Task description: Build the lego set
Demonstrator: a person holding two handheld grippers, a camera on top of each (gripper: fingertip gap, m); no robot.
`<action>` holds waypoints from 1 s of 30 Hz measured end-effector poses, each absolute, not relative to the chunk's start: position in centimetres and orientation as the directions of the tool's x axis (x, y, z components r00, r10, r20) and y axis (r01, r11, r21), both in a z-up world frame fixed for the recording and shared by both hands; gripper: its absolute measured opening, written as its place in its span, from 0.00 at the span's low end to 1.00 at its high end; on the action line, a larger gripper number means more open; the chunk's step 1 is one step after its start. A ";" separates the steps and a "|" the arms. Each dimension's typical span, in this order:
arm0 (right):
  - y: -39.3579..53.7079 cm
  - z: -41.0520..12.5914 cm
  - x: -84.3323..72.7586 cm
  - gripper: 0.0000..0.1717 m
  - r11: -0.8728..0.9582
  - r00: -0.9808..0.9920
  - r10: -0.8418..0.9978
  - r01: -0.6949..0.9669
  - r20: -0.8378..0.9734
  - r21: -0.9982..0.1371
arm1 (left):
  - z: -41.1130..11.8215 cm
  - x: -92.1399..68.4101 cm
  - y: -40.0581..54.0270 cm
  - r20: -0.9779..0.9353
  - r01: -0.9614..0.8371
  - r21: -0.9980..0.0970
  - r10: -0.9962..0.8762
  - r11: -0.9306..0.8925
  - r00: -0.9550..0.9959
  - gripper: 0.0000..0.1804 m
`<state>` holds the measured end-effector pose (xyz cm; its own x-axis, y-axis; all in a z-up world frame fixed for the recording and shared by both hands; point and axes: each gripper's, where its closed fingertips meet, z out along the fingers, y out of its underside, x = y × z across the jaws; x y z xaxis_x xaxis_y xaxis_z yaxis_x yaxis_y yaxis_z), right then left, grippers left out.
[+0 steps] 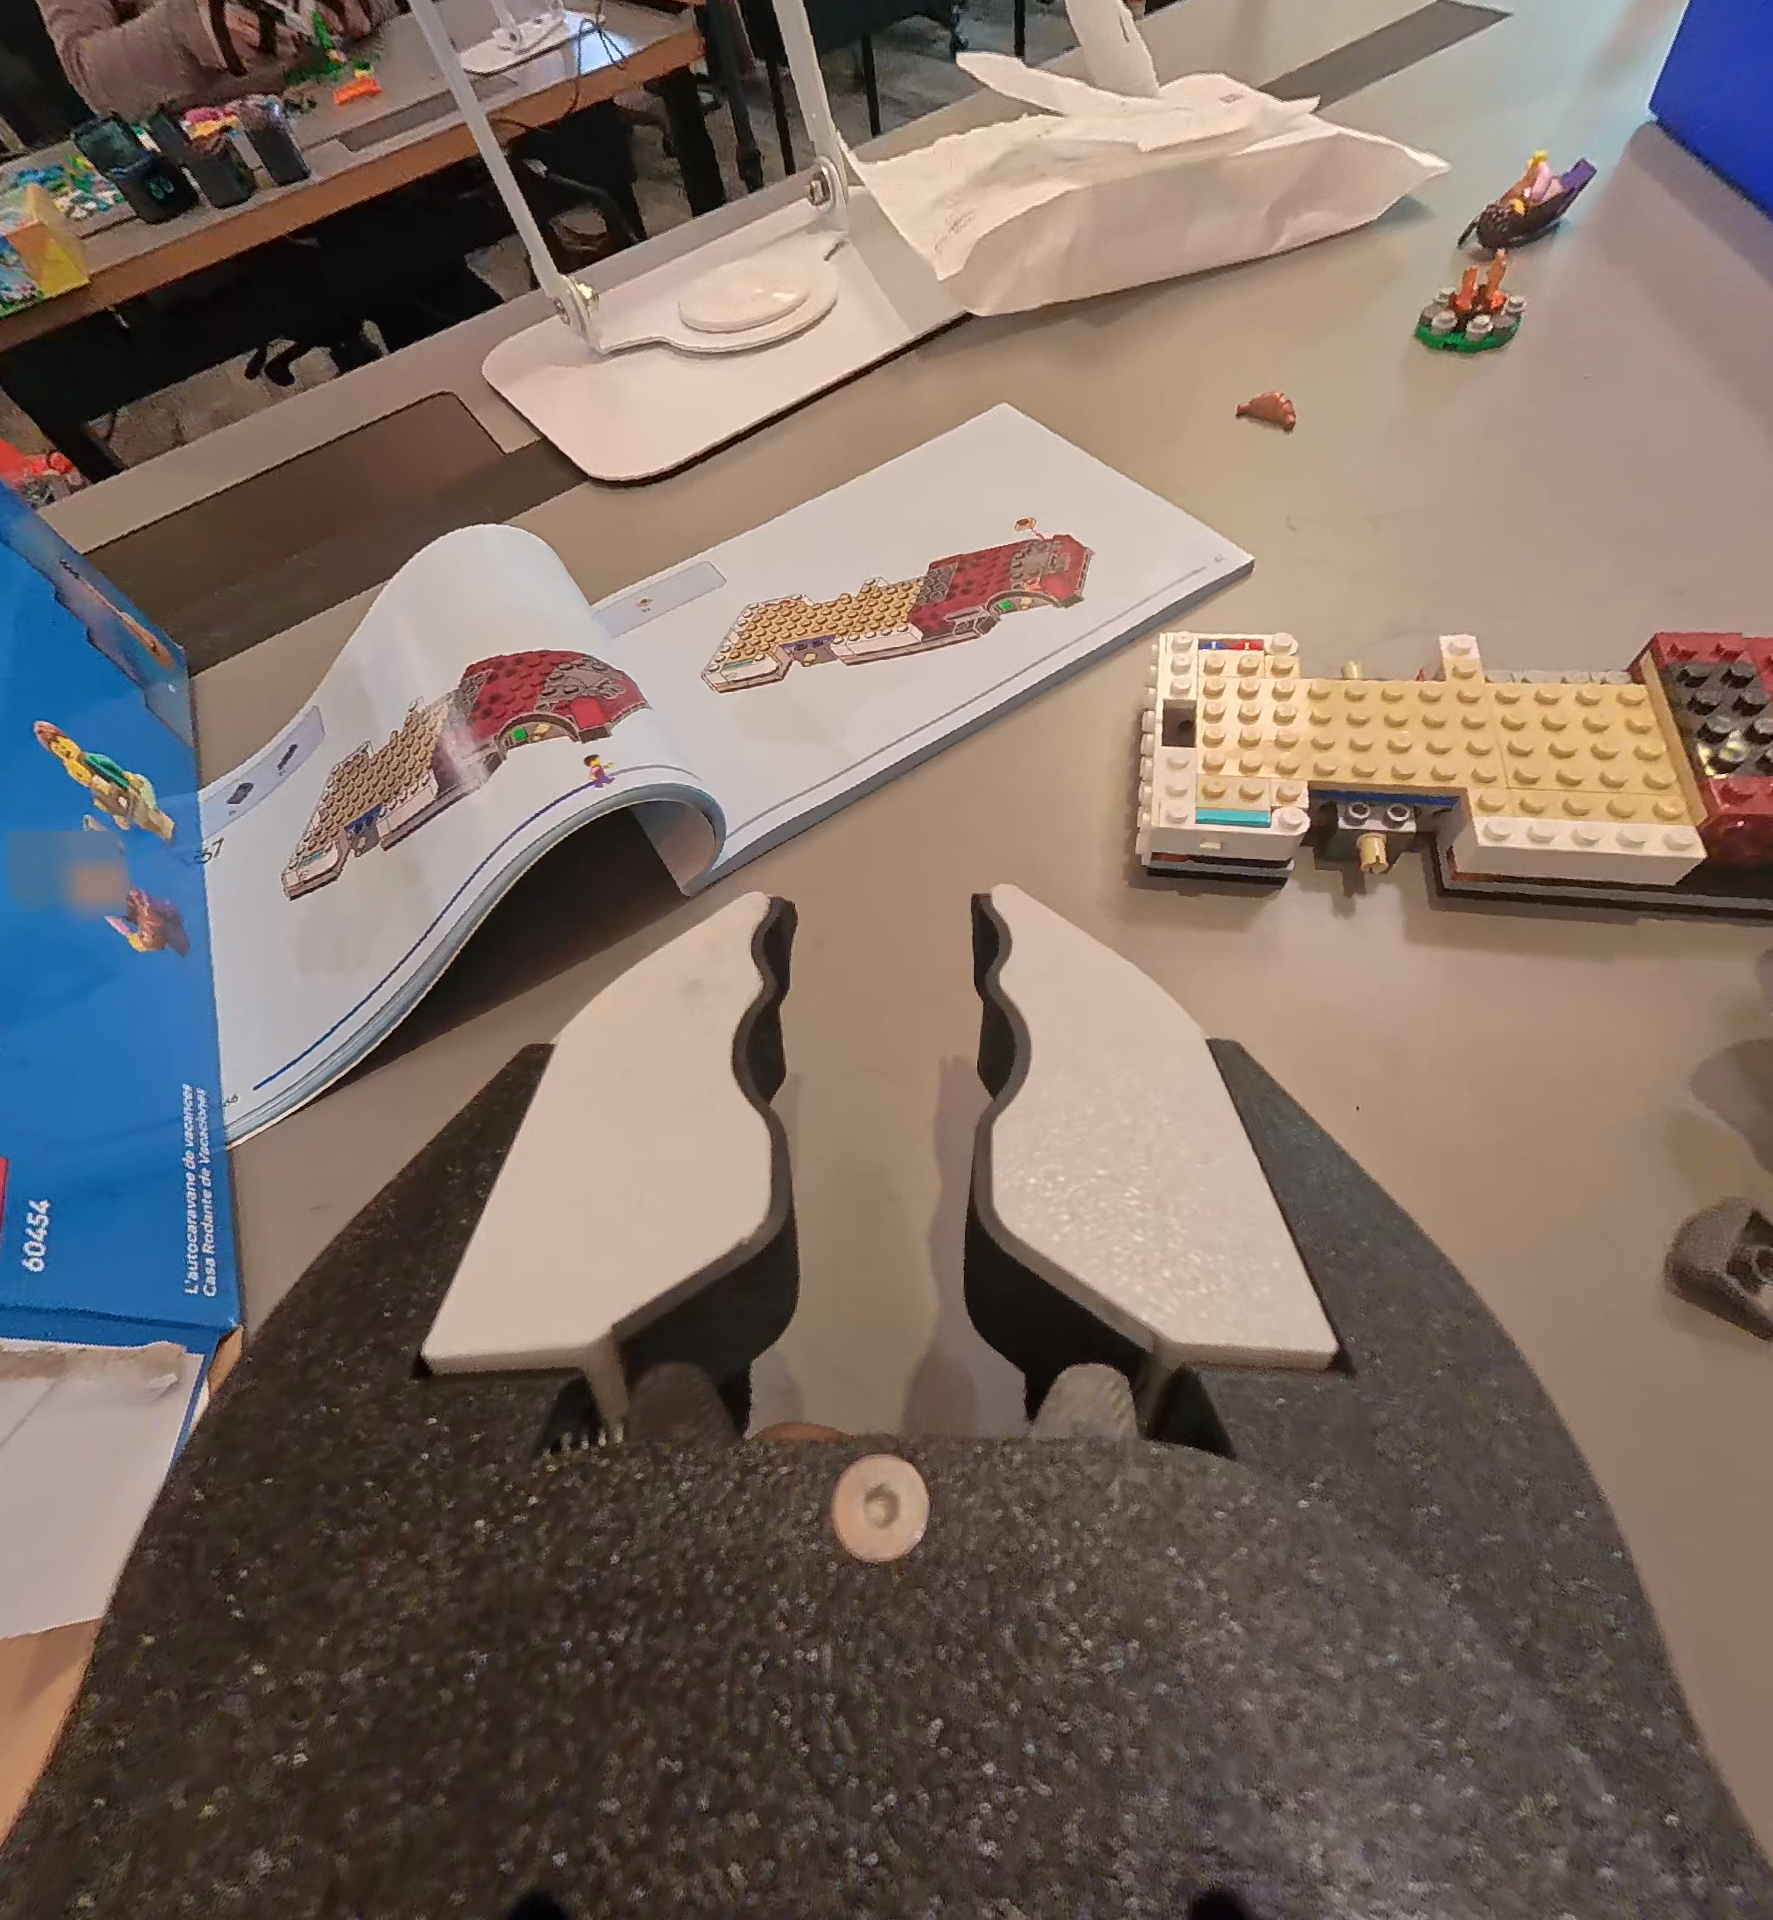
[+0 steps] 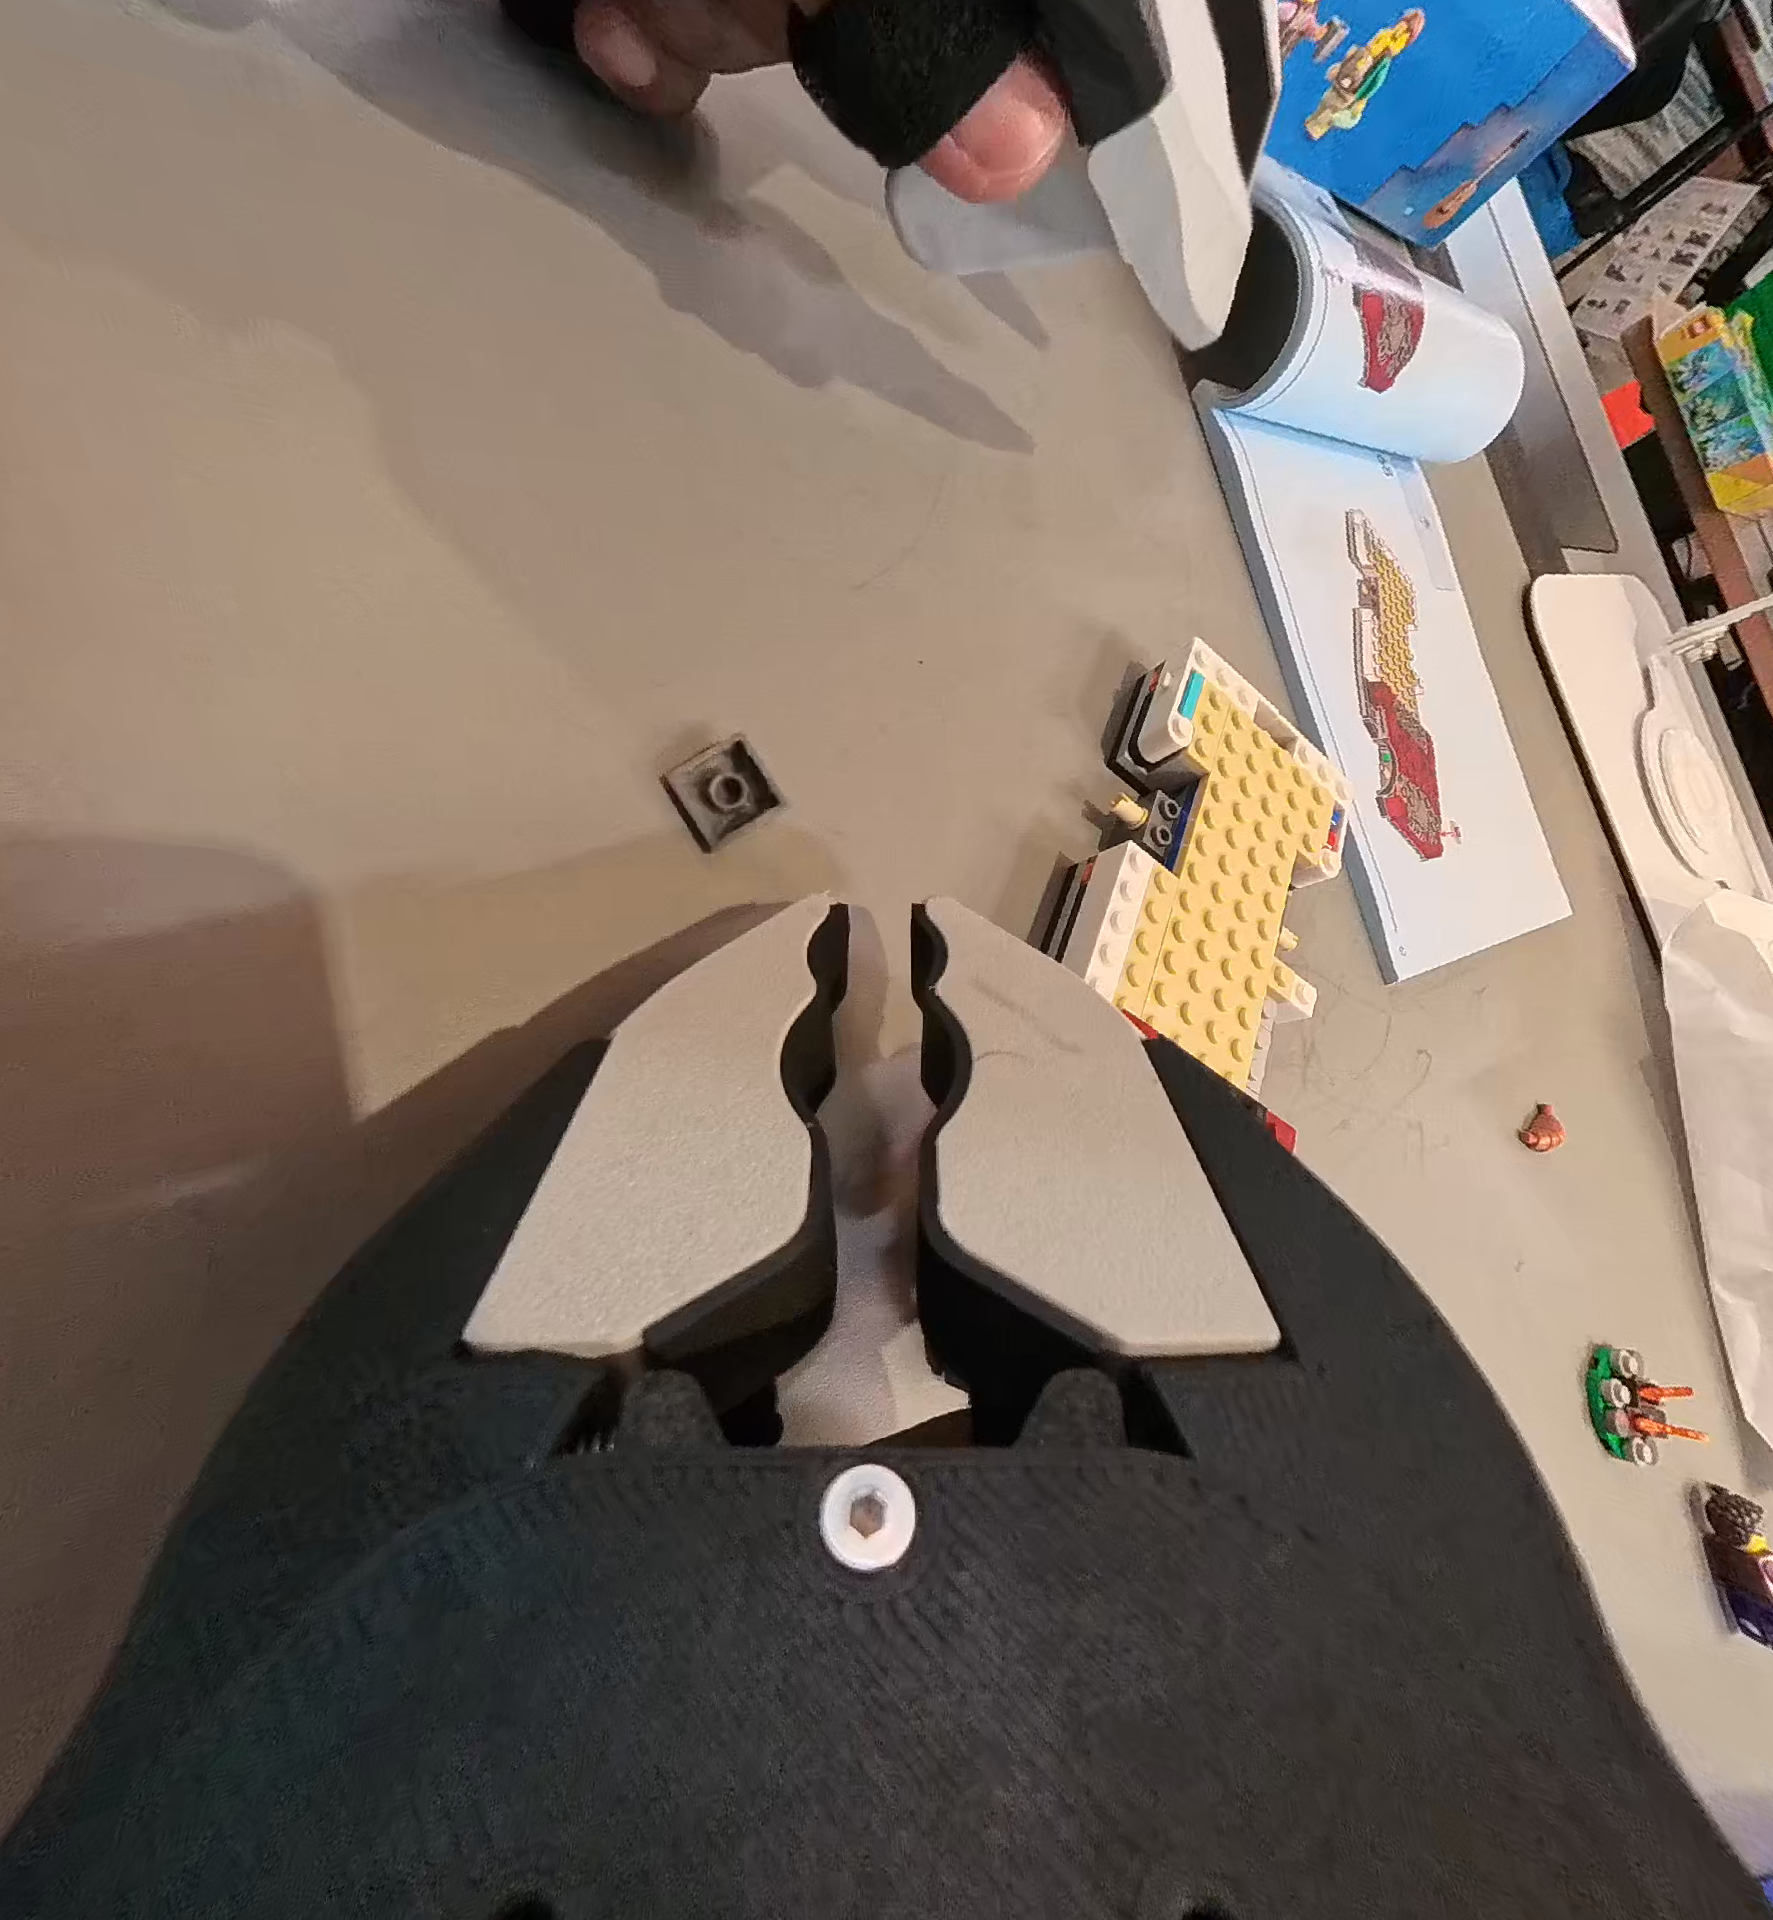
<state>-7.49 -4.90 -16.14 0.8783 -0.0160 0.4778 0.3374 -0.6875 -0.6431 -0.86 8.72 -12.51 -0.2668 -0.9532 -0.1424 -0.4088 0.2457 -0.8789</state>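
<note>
My left gripper [image 1: 882, 914] is open and empty above the grey table [image 1: 1121, 1039]. It is between the open instruction booklet [image 1: 653, 707] on its left and a tan, white and dark red brick model [image 1: 1433, 758] on its right. My right gripper [image 2: 880, 914] is open by a narrow gap, with nothing between its fingertips. It hovers over the table just left of the same model [image 2: 1225, 862]. A small dark grey brick [image 2: 724, 790] lies upside down ahead of it and a little to the left. That brick also shows in the left wrist view [image 1: 1739, 1262].
A blue toy box [image 1: 51, 935] lies at the left. A white lamp base [image 1: 674, 374] and a white paper bag [image 1: 1121, 177] are at the back. A minifigure [image 1: 1531, 197], a small green build [image 1: 1469, 312] and a brown piece [image 1: 1268, 407] lie at the far right. Some 15 cm of space lies between my two pairs of fingers.
</note>
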 end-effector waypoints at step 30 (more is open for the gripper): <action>-31.8 -6.7 2.5 0.10 -0.850 0.807 -0.031 0.289 0.590 -0.440 | -14.6 -0.6 8.9 -0.171 -0.521 -0.802 -0.947 0.293 -0.271 0.19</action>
<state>2.47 -31.81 -6.73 0.8072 -0.0306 0.5895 0.2889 -0.8504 -0.4397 -0.60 8.86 -14.60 -0.2706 -0.9474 -0.1709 -0.5206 0.2934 -0.8018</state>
